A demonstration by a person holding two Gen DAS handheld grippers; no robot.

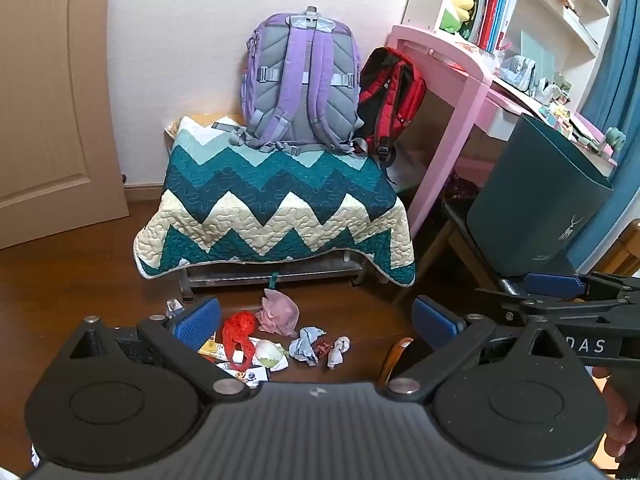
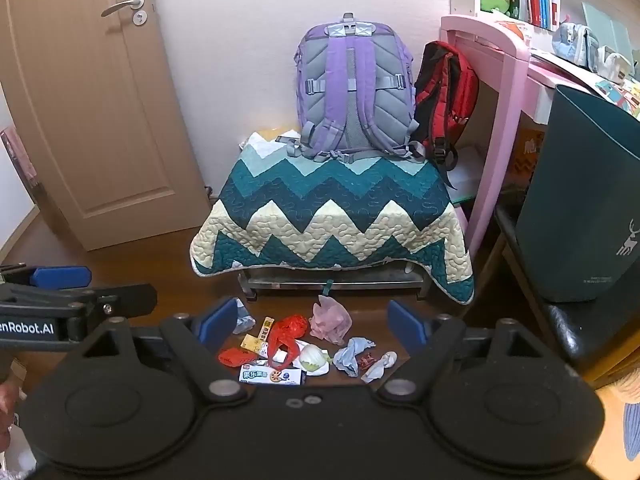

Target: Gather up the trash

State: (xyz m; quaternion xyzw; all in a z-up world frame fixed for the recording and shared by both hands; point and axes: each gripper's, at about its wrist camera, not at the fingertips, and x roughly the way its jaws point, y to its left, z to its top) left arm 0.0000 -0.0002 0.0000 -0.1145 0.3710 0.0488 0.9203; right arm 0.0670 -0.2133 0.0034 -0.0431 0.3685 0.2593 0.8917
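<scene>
Dark brown floorboards, and a scatter of trash (image 2: pixel 304 344) lies on them just in front of the quilt-draped bench (image 2: pixel 332 220), at about six o'clock from it. Part of that pile is hidden: in the left wrist view the left gripper's own body covers the near edge of the litter, and a printed snack box (image 2: pixel 270 376) is cut off there, showing fully only in the right wrist view. A small clear scrap (image 1: pixel 173 307) sits half behind a blue pad, hard to identify.

Left gripper (image 1: pixel 316 320) hovers above the pile, jaws spread wide, nothing between them, touching nothing. Right gripper (image 2: pixel 310 322) matches it: blue pads far apart, empty, held over the same litter. Each gripper also pokes into the other's view from the side, at three o'clock in the left view and nine o'clock in the right.

The trash itself: a red net bag (image 2: pixel 286 336), a crumpled pink bag (image 2: pixel 332 322), a pale blue wad (image 2: pixel 352 354), a twisted white tissue (image 2: pixel 380 364), a tiny red wrapper (image 2: pixel 366 360), a yellow packet (image 2: pixel 254 344) and a whitish foam fruit sleeve (image 2: pixel 314 358).

A dark teal bin (image 2: pixel 580 208) stands on a black seat at three o'clock, its top rim cropped in the right view. A purple backpack (image 2: pixel 354 88) stands upright on the bench, a red backpack (image 2: pixel 444 92) just beside it.
</scene>
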